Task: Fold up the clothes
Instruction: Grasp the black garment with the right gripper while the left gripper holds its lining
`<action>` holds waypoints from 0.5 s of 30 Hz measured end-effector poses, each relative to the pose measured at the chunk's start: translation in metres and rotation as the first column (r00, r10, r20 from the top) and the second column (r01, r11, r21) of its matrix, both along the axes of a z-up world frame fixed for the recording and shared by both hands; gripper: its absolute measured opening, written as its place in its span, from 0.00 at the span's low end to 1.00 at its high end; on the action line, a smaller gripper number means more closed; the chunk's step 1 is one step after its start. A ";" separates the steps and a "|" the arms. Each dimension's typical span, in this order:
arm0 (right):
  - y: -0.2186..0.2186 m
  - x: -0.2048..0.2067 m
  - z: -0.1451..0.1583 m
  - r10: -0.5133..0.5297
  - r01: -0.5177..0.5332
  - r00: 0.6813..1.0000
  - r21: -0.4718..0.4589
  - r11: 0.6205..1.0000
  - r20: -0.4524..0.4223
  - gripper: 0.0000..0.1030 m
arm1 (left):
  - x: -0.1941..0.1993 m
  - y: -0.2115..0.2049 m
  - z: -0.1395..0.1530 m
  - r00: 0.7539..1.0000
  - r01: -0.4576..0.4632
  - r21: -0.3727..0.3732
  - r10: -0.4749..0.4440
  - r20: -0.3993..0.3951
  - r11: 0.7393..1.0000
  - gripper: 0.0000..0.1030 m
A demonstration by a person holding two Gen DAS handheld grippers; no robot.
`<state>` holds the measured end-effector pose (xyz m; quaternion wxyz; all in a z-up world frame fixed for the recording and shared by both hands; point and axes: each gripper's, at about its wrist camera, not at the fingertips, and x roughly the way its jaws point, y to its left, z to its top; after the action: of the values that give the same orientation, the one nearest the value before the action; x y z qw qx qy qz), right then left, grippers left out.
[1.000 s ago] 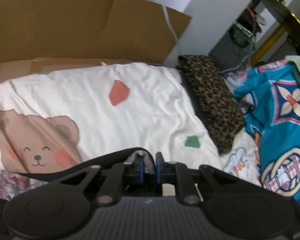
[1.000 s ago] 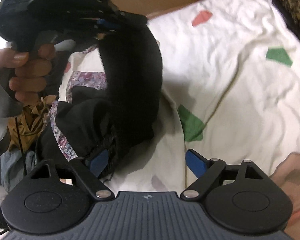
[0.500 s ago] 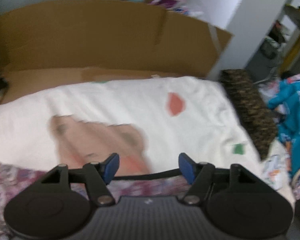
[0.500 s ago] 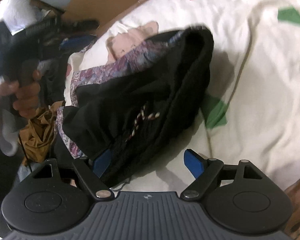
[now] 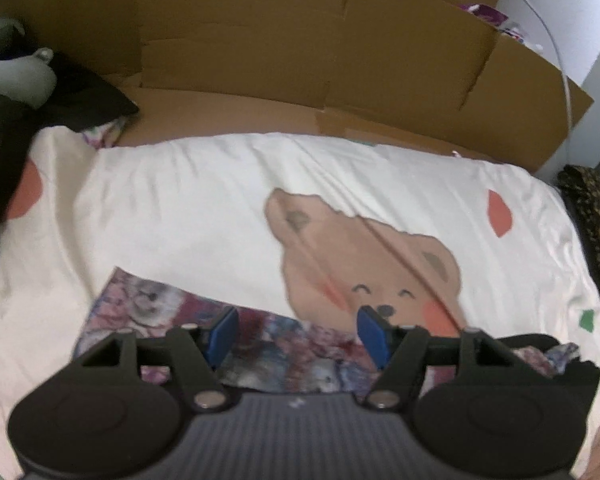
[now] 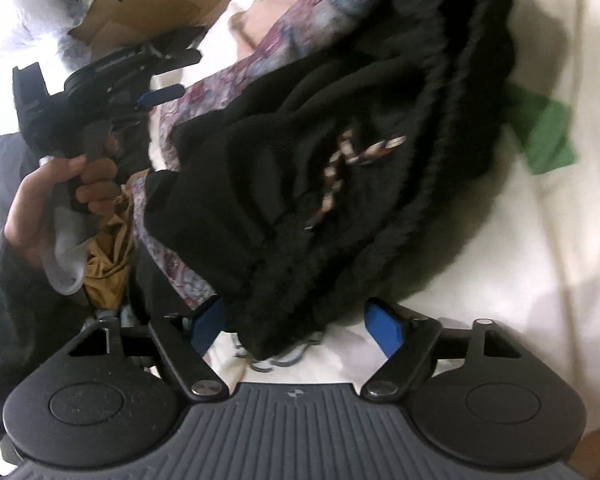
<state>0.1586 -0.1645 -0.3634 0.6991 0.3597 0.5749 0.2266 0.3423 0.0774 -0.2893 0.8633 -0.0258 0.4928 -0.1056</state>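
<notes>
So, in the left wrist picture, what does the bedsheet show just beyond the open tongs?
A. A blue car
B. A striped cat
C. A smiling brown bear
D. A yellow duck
C: past the left tongs, which stand open, the cream bedsheet carries a brown bear print with closed smiling eyes and pink cheeks.

Bed w/ cream sheet [image 5: 188,208], printed w/ a bear face [image 5: 364,276] & red/green patches. Flattened cardboard [image 5: 300,48] stands along the far edge as a backdrop; white wall [image 5: 568,20] w/ a thin cable at upper right. Leopard-print cushion [image 5: 596,216] at bed's right edge; lighting dim, indoor.
</notes>
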 end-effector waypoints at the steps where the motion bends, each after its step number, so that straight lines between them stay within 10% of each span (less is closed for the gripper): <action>1: 0.005 0.000 -0.001 0.004 -0.004 1.000 0.007 1.000 -0.001 0.70 | 0.001 0.004 -0.002 1.000 -0.008 -0.003 0.008 -0.001 1.000 0.66; 9: 0.024 0.005 -0.012 -0.038 0.040 0.999 0.059 0.997 -0.036 0.67 | 0.000 0.020 -0.012 1.000 -0.021 -0.003 0.021 -0.003 1.000 0.66; 15: 0.025 0.008 -0.015 -0.037 0.043 0.997 0.075 0.996 -0.070 0.19 | -0.002 0.024 -0.015 1.000 -0.018 -0.003 0.018 -0.015 1.000 0.66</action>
<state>0.1668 -0.1395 -0.3789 0.6690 0.4051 0.5823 0.2217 0.3402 0.1009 -0.3048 0.8605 -0.0322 0.4987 -0.0985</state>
